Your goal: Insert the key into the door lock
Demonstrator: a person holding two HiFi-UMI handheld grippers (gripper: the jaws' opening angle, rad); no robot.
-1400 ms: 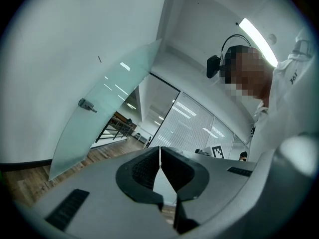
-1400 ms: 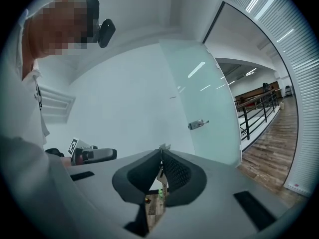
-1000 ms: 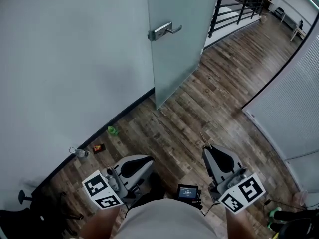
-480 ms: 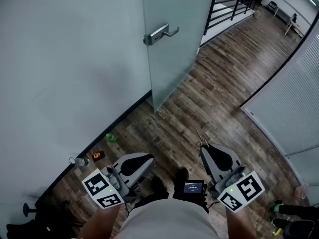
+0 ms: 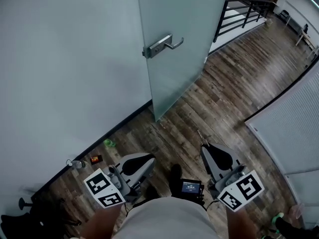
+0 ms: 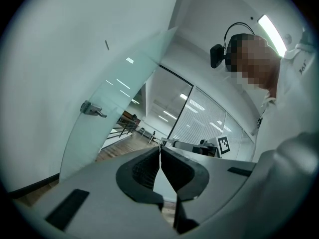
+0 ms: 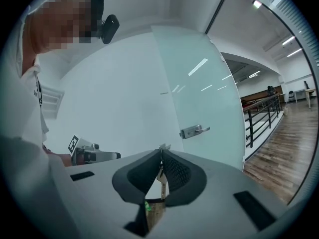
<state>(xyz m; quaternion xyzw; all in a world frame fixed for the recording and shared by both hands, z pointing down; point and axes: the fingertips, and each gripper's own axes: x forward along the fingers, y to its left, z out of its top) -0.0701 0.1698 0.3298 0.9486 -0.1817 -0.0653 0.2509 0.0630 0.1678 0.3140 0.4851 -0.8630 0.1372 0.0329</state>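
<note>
The person stands facing a frosted glass door (image 5: 184, 39) with the lever handle (image 5: 167, 44) well ahead of both tools. The right claw (image 7: 162, 151) is pinching the key (image 7: 161, 180), which sits upright between the ribbed pads, its tip poking out past the claw toward the handle. The left claw (image 6: 160, 149) is pressed together with nothing in it. Both are held low at waist height over the wood floor (image 5: 209, 108). A green scrap (image 5: 108, 143) and a small bottle (image 5: 76, 164) lie by the wall's skirting
</note>
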